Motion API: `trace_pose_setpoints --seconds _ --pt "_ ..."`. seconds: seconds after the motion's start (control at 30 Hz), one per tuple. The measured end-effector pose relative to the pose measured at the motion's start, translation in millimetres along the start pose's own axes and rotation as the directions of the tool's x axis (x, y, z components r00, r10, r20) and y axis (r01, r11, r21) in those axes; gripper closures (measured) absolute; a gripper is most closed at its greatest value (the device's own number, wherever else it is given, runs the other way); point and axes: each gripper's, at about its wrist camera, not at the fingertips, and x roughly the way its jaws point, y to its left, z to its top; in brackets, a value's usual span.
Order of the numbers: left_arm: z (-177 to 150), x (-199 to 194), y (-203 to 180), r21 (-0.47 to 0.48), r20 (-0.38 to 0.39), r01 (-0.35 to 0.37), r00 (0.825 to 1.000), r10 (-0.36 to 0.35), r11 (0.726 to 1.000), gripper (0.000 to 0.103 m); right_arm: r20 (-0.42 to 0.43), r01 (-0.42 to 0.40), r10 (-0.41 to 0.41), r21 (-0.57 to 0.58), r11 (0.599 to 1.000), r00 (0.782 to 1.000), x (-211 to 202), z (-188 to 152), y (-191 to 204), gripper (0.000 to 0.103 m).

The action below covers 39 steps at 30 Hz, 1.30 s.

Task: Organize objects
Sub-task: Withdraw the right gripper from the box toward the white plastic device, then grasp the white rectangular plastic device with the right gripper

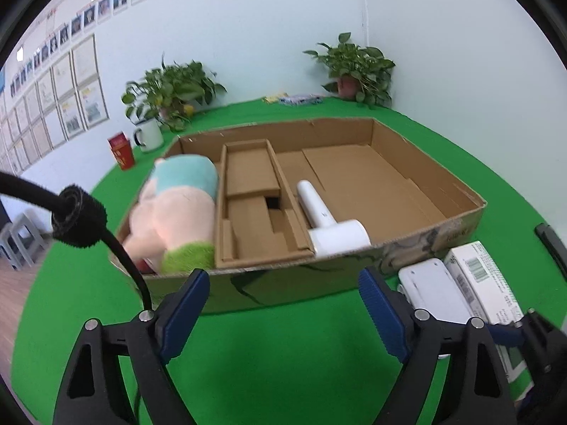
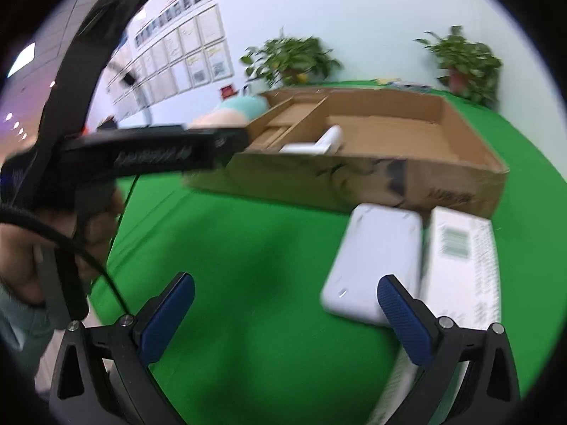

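Observation:
A shallow cardboard box (image 1: pixel 354 276) (image 2: pixel 354 184) stands on the green cloth. In its left end lies a pink plush toy (image 1: pixel 177 212) (image 2: pixel 226 113) with a teal top. A white hair dryer (image 1: pixel 333 226) (image 2: pixel 319 145) rests beside the box's cardboard insert (image 1: pixel 255 209). In front of the box, at the right, lie a white flat device (image 1: pixel 436 290) (image 2: pixel 375 262) and a white printed carton (image 1: pixel 485 279) (image 2: pixel 460 265). My left gripper (image 1: pixel 283 283) is open over bare cloth before the box. My right gripper (image 2: pixel 285 290) is open, its right fingertip overlapping the white device in the picture.
Two potted plants (image 1: pixel 173 88) (image 1: pixel 358 67) stand against the back wall. A white mug (image 1: pixel 149 134) and a red packet (image 1: pixel 122 150) sit at the far left. In the right wrist view a hand (image 2: pixel 46 244) holds the other gripper's black body (image 2: pixel 159 152) at the left.

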Motion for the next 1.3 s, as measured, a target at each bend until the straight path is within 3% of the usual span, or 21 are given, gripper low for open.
trace_pose_setpoints --seconds 0.1,0.2,0.33,0.4,0.5,0.57,0.63,0.8,0.87,0.93,1.07,1.2,1.3 --pt "-4 13 -2 -0.033 -0.046 0.102 0.994 -0.104 0.994 0.021 -0.006 0.019 -0.019 0.020 1.000 1.000 -1 -5 -6 0.001" --pt "-8 26 -7 -0.066 -0.093 0.210 0.972 -0.216 0.975 0.021 -0.018 0.079 -0.078 0.057 0.995 0.997 -5 -6 -20 0.001" --pt "-12 43 -15 -0.114 -0.138 0.338 0.926 -0.352 0.934 0.021 -0.035 0.143 -0.140 0.101 0.985 0.989 -9 -8 -40 0.001" --pt "-14 51 -19 -0.149 -0.149 0.411 0.890 -0.431 0.899 0.021 -0.049 0.160 -0.156 0.108 0.981 0.987 -7 -4 -44 0.001" --pt "-14 65 -26 -0.204 -0.172 0.474 0.844 -0.508 0.856 0.021 -0.075 0.162 -0.155 0.094 0.982 0.985 3 3 -41 0.001" --pt "-13 72 -25 -0.241 -0.180 0.487 0.828 -0.531 0.840 0.021 -0.082 0.157 -0.149 0.092 0.983 0.985 11 8 -44 0.001" --pt "-12 75 -21 -0.257 -0.181 0.480 0.829 -0.529 0.839 0.021 -0.096 0.160 -0.151 0.094 0.983 0.984 19 10 -44 0.001" --pt "-11 77 -5 -0.275 -0.175 0.438 0.853 -0.492 0.856 0.021 -0.127 0.195 -0.183 0.091 0.977 0.975 29 17 -51 0.003" --pt "-12 77 -2 -0.280 -0.179 0.427 0.856 -0.484 0.860 0.021 -0.146 0.222 -0.210 0.074 0.972 0.967 31 17 -50 0.015" --pt "-14 76 -1 -0.283 -0.181 0.424 0.857 -0.482 0.860 0.021 -0.155 0.234 -0.226 0.041 0.971 0.962 33 16 -45 0.033" --pt "-20 77 -4 -0.290 -0.201 0.417 0.853 -0.481 0.861 0.021 -0.154 0.193 -0.182 0.064 0.979 0.971 27 9 -40 0.035" --pt "-27 78 -8 -0.306 -0.226 0.450 0.822 -0.523 0.839 0.021 -0.156 0.131 -0.117 0.078 0.988 0.981 16 -1 -31 0.035" --pt "-32 86 -14 -0.339 -0.252 0.483 0.781 -0.572 0.808 0.021 -0.150 0.075 -0.062 0.084 0.994 0.987 11 -7 -25 0.029"
